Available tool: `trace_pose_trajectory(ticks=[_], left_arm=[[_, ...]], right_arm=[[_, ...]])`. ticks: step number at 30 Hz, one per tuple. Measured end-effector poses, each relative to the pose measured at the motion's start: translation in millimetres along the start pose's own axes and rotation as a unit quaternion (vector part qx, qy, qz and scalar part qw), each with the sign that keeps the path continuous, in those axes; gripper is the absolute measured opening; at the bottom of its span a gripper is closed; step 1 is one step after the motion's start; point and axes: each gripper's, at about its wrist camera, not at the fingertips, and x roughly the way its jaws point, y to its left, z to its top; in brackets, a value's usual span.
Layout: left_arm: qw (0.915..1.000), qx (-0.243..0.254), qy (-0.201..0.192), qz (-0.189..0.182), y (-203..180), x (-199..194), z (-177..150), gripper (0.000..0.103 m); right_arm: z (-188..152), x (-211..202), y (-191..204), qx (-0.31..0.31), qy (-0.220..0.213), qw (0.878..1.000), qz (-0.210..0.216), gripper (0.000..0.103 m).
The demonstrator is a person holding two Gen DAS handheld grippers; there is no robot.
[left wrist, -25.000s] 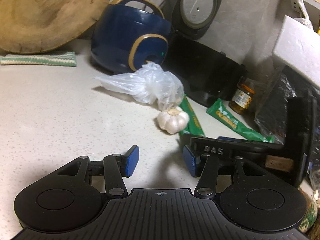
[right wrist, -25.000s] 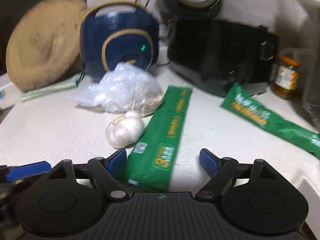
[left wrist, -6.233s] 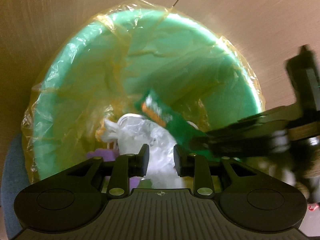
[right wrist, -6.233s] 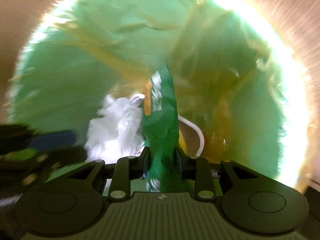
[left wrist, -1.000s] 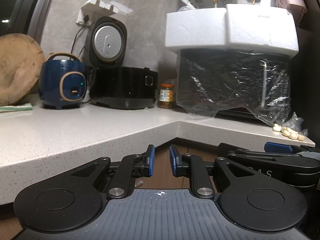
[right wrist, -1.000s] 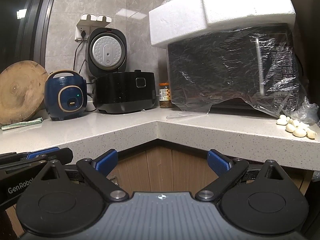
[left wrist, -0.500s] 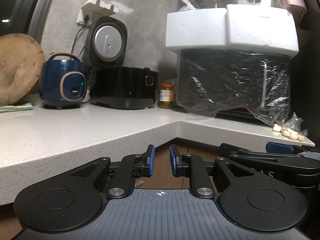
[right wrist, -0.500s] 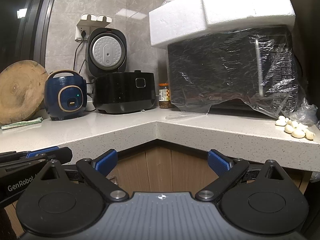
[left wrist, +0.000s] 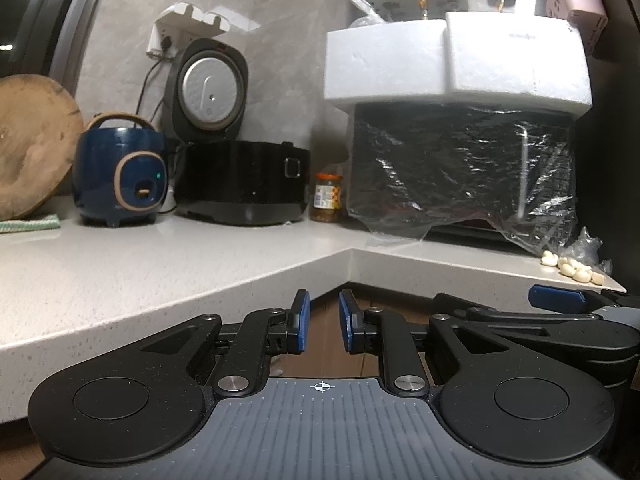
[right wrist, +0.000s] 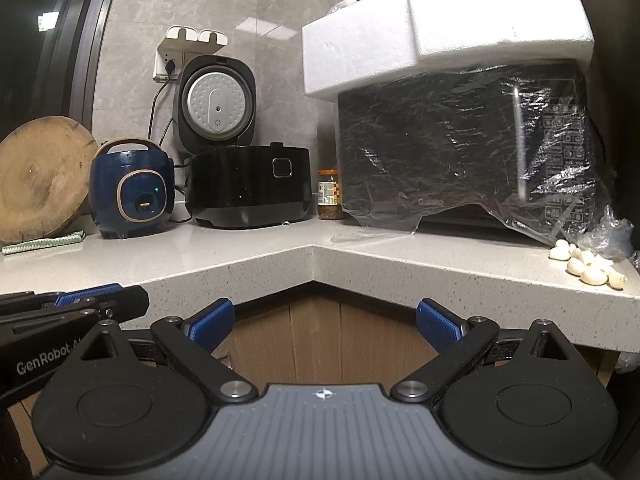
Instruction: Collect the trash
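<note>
Both grippers hang in front of the corner of the white stone counter (left wrist: pixel 160 264), below its edge (right wrist: pixel 312 260). My left gripper (left wrist: pixel 322 322) has its jaws nearly closed with a narrow gap and nothing between them. My right gripper (right wrist: pixel 324 322) is wide open and empty. The right gripper also shows at the right edge of the left wrist view (left wrist: pixel 556 296). No trash and no bin are in view.
On the counter stand a blue cooker (right wrist: pixel 132 194), a black rice cooker with its lid up (right wrist: pixel 250 192), a jar (right wrist: pixel 330 200), a plastic-wrapped microwave (right wrist: pixel 460 168) under foam blocks, a wooden board (right wrist: pixel 38 180) and garlic cloves (right wrist: pixel 584 266). Wooden cabinet doors (right wrist: pixel 320 344) are below.
Nothing has visibly changed over the last second. Earlier the green wrappers and the plastic bag lay on the counter; they were carried to a green lined bin, and both grippers are back at the counter.
</note>
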Motion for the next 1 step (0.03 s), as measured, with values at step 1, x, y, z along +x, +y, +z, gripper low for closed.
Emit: trace_pose_trajectory(ticks=[1], left_arm=[[1.0,-0.001,0.0,0.003,0.7,1.7,0.7,0.02]], right_arm=[[0.7,1.2,-0.6,-0.001,-0.001,1.0,0.001,0.098]])
